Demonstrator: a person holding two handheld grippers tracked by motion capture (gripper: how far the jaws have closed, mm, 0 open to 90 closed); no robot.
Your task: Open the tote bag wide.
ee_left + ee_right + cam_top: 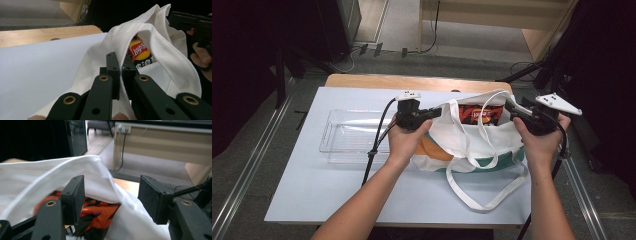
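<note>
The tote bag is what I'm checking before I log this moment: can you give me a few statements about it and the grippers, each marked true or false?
1. The left gripper is shut on the rim of the white tote bag. True.
2. The right gripper is clamped tight on the bag. False: its jaws stand apart, with the cloth loose between them.
3. A red chip packet sits inside the bag. True.
4. The clear plastic tray holds the chip packet. False: the tray lies empty to the left of the bag.
5. The bag's long strap hangs off the table. False: it lies looped on the tabletop.
</note>
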